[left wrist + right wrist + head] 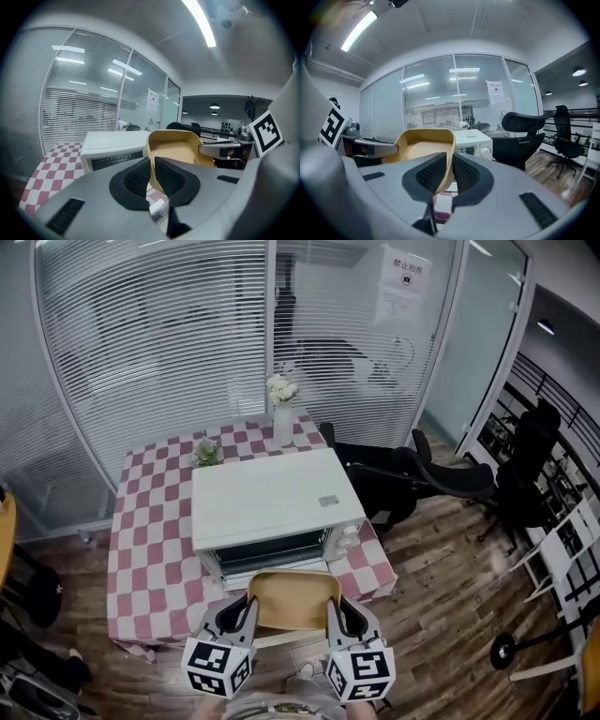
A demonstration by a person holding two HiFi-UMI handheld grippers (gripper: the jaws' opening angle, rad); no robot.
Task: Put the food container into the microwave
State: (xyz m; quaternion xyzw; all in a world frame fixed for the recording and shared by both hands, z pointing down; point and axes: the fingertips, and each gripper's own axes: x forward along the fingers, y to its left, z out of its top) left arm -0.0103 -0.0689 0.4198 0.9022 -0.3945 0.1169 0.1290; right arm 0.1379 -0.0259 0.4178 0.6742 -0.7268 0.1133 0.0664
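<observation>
Nearest the person, a shallow tan plastic food container (pixel 292 601) is carried in the air between 2 grippers, in front of the table and not yet in the microwave. The left gripper (pixel 247 612) has its jaws closed on the container's left rim, and the right gripper (pixel 335 611) is clamped on the right rim.

Beyond it stands a table with a pink-and-white checked cloth (pixel 141 549). It bears a white box-shaped microwave (pixel 272 502) whose dark front faces the person. Behind that are a small green plant (pixel 206 454) and a white vase of pale flowers (pixel 282 413). The floor is brown wood planks (pixel 450 596). A black office chair (pixel 441 474) sits right of the table, and a glass wall with white blinds (pixel 159 343) closes the room.

Only the gripper views show the pads gripping the thin rim. The right gripper view alone shows the microwave's round knob (pixel 486 152).
</observation>
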